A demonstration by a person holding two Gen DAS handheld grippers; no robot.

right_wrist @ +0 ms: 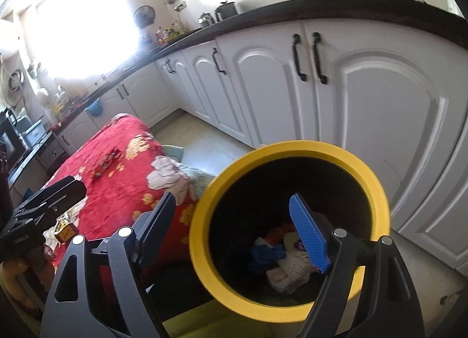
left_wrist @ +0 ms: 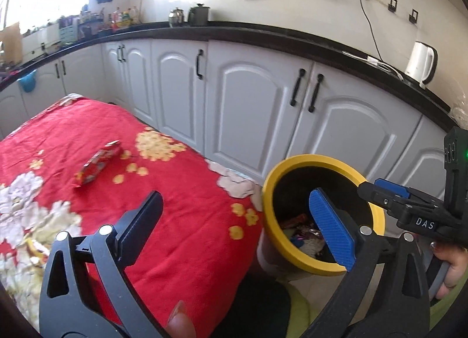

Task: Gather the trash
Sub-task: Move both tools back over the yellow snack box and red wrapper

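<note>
Blue-padded and black, both my tongs stand wide with nothing between the fingers. My right tongs (right_wrist: pixel 234 229) hang over the mouth of the yellow-rimmed bin (right_wrist: pixel 377 191), and my left tongs (left_wrist: pixel 242 226) hover beside it, one finger over the bin (left_wrist: pixel 269 188) and the other over the red floral cloth (left_wrist: pixel 181 180) on the worktop. Down in the bin lies a heap of wrappers and crumpled paper (right_wrist: pixel 280 259), so I judge most of the collecting done. Left on the cloth is a patterned wrapper (left_wrist: pixel 98 166), well apart from the bin. Near my left hand (right_wrist: pixel 46 253) a small yellow box (right_wrist: pixel 65 231) shows too; it may be trash, though blur leaves me unsure.
</note>
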